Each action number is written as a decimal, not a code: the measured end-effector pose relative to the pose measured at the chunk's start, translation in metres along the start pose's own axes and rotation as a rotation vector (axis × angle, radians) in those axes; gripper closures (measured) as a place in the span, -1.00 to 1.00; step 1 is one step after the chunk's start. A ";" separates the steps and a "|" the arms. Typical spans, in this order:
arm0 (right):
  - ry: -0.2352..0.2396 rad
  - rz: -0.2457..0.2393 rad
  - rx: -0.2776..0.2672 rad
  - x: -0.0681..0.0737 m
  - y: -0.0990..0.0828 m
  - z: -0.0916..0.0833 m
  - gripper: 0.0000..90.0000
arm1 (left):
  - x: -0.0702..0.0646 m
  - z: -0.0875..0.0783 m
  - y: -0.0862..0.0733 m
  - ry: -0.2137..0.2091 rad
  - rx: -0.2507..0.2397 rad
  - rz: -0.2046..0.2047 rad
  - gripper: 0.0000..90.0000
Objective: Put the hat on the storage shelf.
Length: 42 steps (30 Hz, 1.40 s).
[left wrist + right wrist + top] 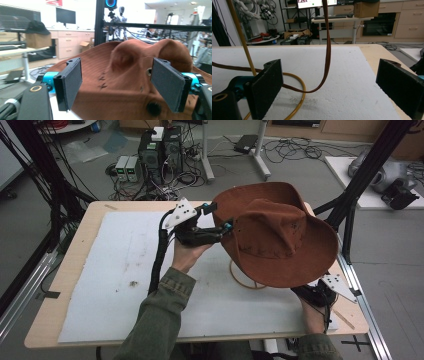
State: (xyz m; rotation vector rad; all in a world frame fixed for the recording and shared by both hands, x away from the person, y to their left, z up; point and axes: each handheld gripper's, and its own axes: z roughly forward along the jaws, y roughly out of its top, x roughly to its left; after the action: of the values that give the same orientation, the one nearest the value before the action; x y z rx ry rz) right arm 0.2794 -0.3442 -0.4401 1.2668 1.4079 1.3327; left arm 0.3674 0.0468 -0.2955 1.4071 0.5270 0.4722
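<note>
Jaws of both the left gripper and right gripper stood open; the hat sat on its stand, seemingly just placed, withdrawal next.

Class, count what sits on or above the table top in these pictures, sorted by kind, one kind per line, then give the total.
Hats: 1, brown hat
Wire stands: 1, yellow stand
White mats: 1, mat
Grippers: 2, left gripper and right gripper, both with jaws apart
Total: 5
</note>
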 end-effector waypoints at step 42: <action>-0.040 0.001 -0.035 0.000 0.000 -0.007 -0.86 | 0.046 -0.270 -0.081 0.983 -0.009 0.078 -0.52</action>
State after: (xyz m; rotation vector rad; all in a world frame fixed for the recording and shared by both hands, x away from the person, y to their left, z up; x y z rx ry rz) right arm 0.2726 -0.3453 -0.4396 1.2647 1.3512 1.3193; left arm 0.2407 0.2796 -0.4019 1.1177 1.2482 1.2392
